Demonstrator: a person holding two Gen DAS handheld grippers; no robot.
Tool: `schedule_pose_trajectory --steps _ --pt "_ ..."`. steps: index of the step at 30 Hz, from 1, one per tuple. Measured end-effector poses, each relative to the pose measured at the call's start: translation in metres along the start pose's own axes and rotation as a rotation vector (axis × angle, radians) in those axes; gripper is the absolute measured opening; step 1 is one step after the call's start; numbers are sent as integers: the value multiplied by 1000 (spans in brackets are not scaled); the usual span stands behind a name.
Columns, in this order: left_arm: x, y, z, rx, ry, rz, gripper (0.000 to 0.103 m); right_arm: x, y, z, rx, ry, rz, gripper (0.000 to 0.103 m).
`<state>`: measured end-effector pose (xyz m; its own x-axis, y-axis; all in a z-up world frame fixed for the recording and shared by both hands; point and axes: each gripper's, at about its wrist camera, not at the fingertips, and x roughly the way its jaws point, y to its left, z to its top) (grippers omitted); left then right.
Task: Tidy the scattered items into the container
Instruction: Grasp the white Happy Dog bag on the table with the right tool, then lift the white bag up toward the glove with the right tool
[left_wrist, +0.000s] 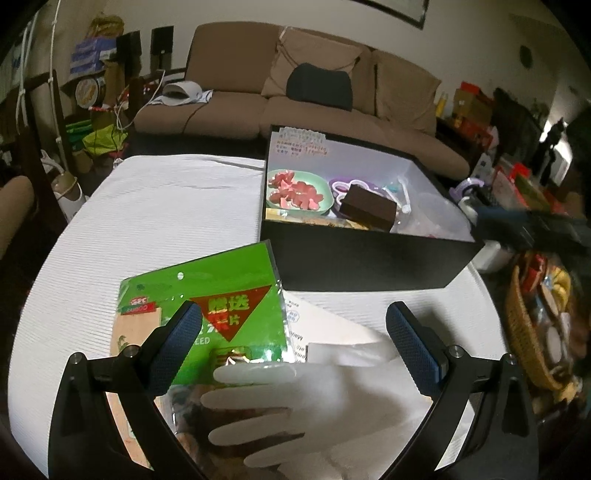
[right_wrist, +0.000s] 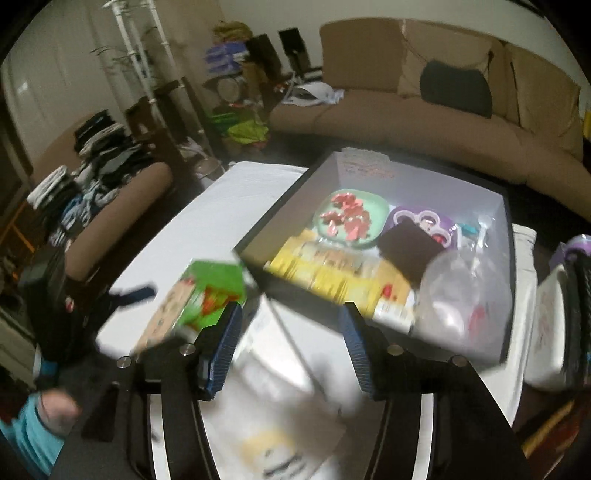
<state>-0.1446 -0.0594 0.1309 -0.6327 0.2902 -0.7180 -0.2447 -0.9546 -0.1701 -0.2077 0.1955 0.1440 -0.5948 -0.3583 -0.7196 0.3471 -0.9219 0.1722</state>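
- The left gripper (left_wrist: 293, 325) hangs over the near edge of the table (left_wrist: 166, 206), tilted down, jaws spread wide and gripping nothing. That looks like a stance for picking something up next.
- Right under it lies a pale glove (left_wrist: 295, 417), flat, fingers pointing left, overlapping the near end of a green packet (left_wrist: 207, 295). The glove sits between the jaws but neither pad touches it.
- The packet lies flat on the table, its far corner close to the box (left_wrist: 362, 266) but apart from it. A white sheet (left_wrist: 332, 325) lies just to its right, partly under the glove.
- These three are the loose things left outside; my guess is that the glove goes first, since it lies on top.
- The right gripper (right_wrist: 291, 347) is also released, jaws parted and empty. It is above the sheet, near the box's front wall. The picture is smeared, so finer detail there is unclear.
- In the right view the left gripper shows as a dark blur at the left, beside the packet (right_wrist: 207, 295).
- The box (right_wrist: 508, 277) stands open on the far right part of the table, black outside, pale inside.
- Already in it: a green dish (left_wrist: 299, 192) of red pieces, a brown block (left_wrist: 369, 206), a purple ring thing (left_wrist: 351, 186), clear plastic (right_wrist: 454, 295) and yellow packs (right_wrist: 332, 273) against the near wall.
- It still has room on top, so flat things should lie over the packs.
- Behind it all is a sofa (left_wrist: 332, 103).
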Motion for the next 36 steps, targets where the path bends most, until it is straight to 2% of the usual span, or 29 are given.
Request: schedule_pose_trajectory --steps 3,6,11,14,16,18,21,22,24,26,28,32,36 --pt "-3 -2 -3 13 14 18 100 -13 14 -34 -9 -25 4 65" --pt "-8 0 -6 20 30 32 100 -14 17 -62 9 -10 12 68" --pt "-20 14 -16 27 64 84 101 -15 7 -96 35 -7 15 71" --pt "-28 24 -27 31 90 107 101 -18 10 -107 9 -42 25 71" --pt "-32 26 -33 44 102 104 99 -16 15 -110 -7 -44 71 71" --pt "-36 20 -40 70 114 57 99 -11 14 -112 8 -20 86 71" --pt "-43 -3 -49 175 115 -4 100 -5 -14 -118 157 23 74 71" --pt "-45 -15 -54 243 100 6 101 -6 -27 -124 214 21 95 71" --pt "-40 -39 -66 377 79 76 101 -8 -45 -131 281 21 85 71" --pt "-24 -56 -76 457 89 135 101 -10 -54 -136 303 33 74 72" --pt "-11 -66 -79 484 111 155 101 -10 -59 -138 321 43 80 73" --pt "-10 -69 -77 472 122 144 101 1 -64 -147 415 72 203 77" --pt "-10 -58 -71 414 143 90 101 22 -80 -164 626 70 367 78"
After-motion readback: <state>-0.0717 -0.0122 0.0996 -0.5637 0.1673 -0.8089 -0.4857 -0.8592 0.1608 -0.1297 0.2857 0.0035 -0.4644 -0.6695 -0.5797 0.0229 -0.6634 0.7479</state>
